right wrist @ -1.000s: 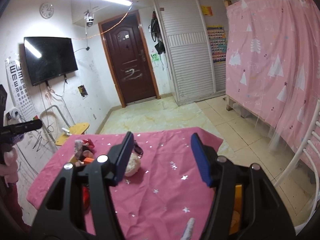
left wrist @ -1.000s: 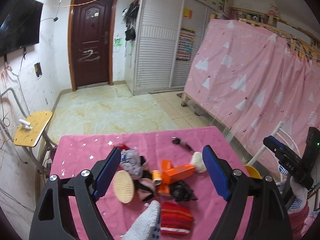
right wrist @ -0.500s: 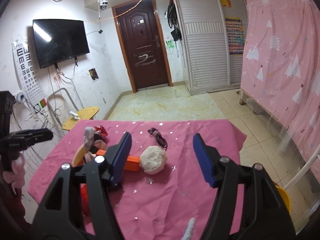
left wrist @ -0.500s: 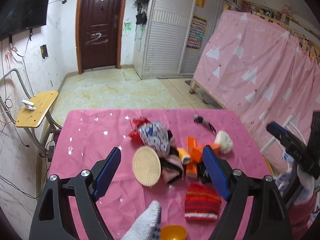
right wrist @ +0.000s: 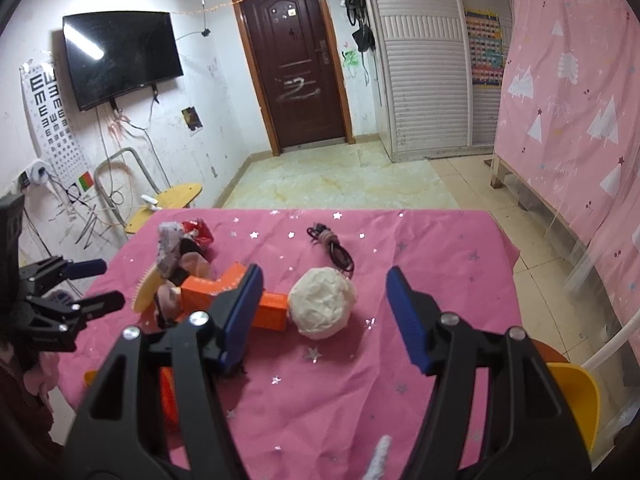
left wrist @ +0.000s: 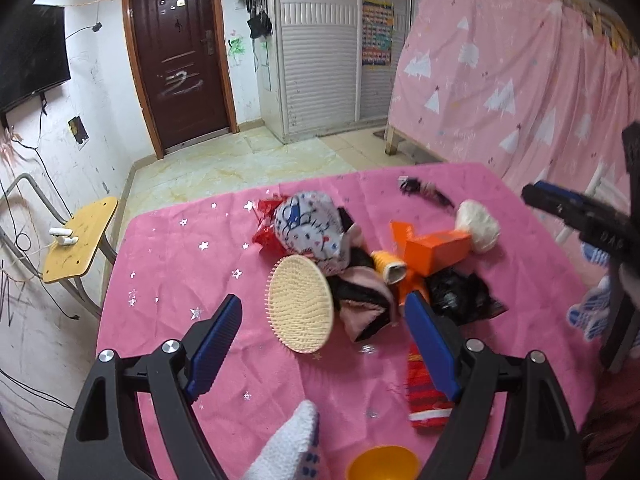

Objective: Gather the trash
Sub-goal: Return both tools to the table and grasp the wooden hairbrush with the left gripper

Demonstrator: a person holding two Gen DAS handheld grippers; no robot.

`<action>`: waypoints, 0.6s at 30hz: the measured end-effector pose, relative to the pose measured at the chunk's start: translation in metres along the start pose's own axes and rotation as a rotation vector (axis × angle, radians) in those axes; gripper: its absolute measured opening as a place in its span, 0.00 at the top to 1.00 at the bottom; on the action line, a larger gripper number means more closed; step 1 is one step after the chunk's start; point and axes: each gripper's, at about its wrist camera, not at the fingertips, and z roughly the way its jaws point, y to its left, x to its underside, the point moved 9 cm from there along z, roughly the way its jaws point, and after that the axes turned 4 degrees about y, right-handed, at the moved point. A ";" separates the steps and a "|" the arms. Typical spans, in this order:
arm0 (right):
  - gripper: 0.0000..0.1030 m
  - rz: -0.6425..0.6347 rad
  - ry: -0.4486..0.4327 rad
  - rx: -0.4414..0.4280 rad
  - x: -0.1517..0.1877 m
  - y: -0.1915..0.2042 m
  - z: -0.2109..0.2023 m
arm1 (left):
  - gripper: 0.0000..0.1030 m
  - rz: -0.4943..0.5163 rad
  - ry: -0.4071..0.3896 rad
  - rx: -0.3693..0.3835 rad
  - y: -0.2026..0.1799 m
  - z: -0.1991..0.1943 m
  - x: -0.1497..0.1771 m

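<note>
- left gripper (left wrist: 322, 320): jaws apart, nothing held, over the round beige brush (left wrist: 299, 305) on the pink tablecloth (left wrist: 168, 264)
- right gripper (right wrist: 322, 312): jaws apart, nothing held, white crumpled paper ball (right wrist: 322, 303) lies beyond the gap, untouched
- paper ball sits just right of the orange box (right wrist: 224, 292)
- trash pile mid-table, black cord (right wrist: 332, 246) farther back

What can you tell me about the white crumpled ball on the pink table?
The white crumpled ball looks like wadded tissue or paper, off-white, roughly round with creased, dimpled folds. It lies on the pink tablecloth, apart from the main pile. The end of the orange box sits against its left side in the right wrist view, and a dark looped cord lies just behind it. It sits ahead of the right tongs, framed by the open jaws, with nothing gripping it.
</note>
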 end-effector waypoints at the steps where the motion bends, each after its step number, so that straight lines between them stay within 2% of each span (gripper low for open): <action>1: 0.40 0.000 0.006 0.000 0.001 0.000 0.003 | 0.27 0.004 0.010 -0.003 0.001 0.005 0.001; 6: 0.40 0.000 0.032 -0.003 0.003 0.000 0.016 | 0.28 0.007 0.044 -0.009 0.011 0.026 0.003; 9: 0.40 0.000 0.042 -0.003 0.003 0.000 0.022 | 0.34 0.010 0.065 -0.013 0.015 0.035 0.003; 14: 0.40 0.002 0.059 -0.003 0.002 -0.001 0.030 | 0.52 0.024 0.073 0.018 0.018 0.040 0.003; 18: 0.39 -0.003 0.066 -0.003 0.001 0.001 0.035 | 0.61 0.016 0.078 0.062 0.016 0.040 0.003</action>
